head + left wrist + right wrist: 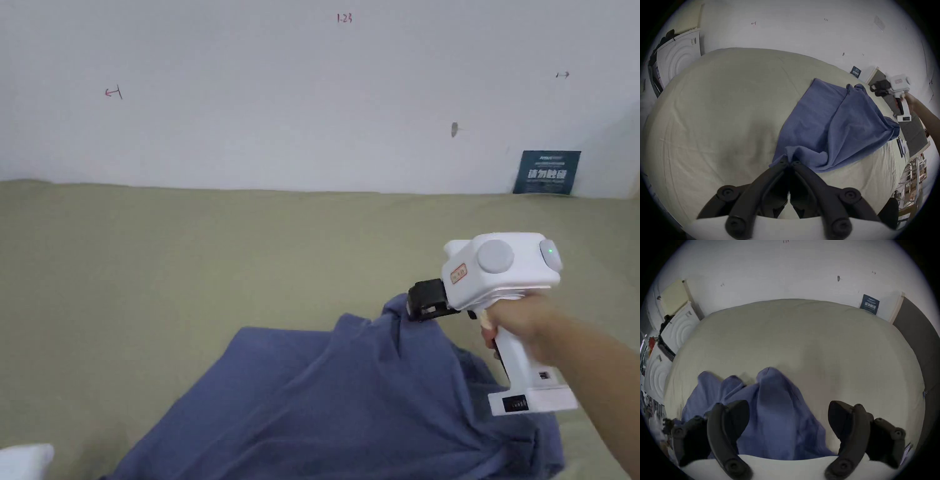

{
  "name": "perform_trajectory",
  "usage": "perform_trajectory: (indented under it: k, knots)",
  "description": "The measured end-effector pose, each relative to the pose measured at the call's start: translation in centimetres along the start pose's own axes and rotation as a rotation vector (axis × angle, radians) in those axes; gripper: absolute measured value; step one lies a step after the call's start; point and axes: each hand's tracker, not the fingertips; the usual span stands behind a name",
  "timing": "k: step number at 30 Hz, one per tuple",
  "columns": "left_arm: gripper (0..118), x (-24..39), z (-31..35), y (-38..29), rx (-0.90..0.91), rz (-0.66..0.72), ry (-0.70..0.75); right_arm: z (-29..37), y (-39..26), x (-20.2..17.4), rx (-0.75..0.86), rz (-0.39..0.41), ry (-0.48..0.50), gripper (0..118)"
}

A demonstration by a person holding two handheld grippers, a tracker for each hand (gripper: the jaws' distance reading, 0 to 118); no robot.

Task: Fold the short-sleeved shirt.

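Nearest, left gripper (790, 160) pinched tight on a bunched corner of the blue shirt (831, 123), both jaws pressing cloth. Soft, light, limp fabric, likely to sag and crease; best taken at hems, corners or shoulder seams. Spread rumpled across the olive bedsheet (187, 262), on its near right part. Farther off, right gripper (788, 417) poised above the shirt's raised ridge, 2 jaws wide apart, holding nothing.
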Motion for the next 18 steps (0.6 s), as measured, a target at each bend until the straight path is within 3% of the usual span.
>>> perform_trajectory:
  k: [3, 4, 5, 6, 8, 9, 10, 13, 16, 18]
  knots:
    - [0, -0.9, -1.9, 0.5, -0.012, -0.011, -0.001, -2.5, -0.4, -0.7, -0.011, 0.008, 0.056, 96]
    - [0, -1.1, -2.1, 0.4, -0.015, -0.013, 0.000, -3.2, -0.5, -1.1, -0.039, 0.036, 0.037, 78]
    - [0, 1.1, -0.8, 0.4, -0.022, -0.013, 0.000, -3.6, -0.7, -1.4, -0.075, 0.072, -0.007, 17]
    - [0, 1.2, -0.7, 0.2, -0.024, -0.012, 0.002, -3.6, -0.9, -1.7, -0.098, 0.097, -0.046, 1]
    - [0, 1.4, -0.3, 0.0, -0.023, -0.014, 0.006, -2.7, -1.9, -2.6, 0.032, 0.194, -0.144, 1]
    - [0, 2.0, 0.1, 0.1, -0.023, -0.014, 0.005, -2.2, -2.0, -2.7, 0.081, 0.205, -0.121, 1]
    - [0, 2.2, 0.3, 0.0, -0.021, -0.010, 0.003, -0.9, -2.6, -3.4, 0.094, 0.205, -0.079, 1]
    - [0, 2.3, 1.4, 0.5, -0.011, 0.013, 0.009, 1.7, -2.6, -3.6, 0.127, 0.181, -0.128, 1]
    - [0, 2.9, 3.3, 1.4, 0.027, 0.031, 0.003, 4.6, -2.1, -3.0, 0.159, 0.125, -0.090, 1]
    - [0, 2.6, 4.6, 2.7, 0.058, 0.030, -0.012, 7.3, -2.1, -3.3, 0.182, 0.130, -0.097, 1]
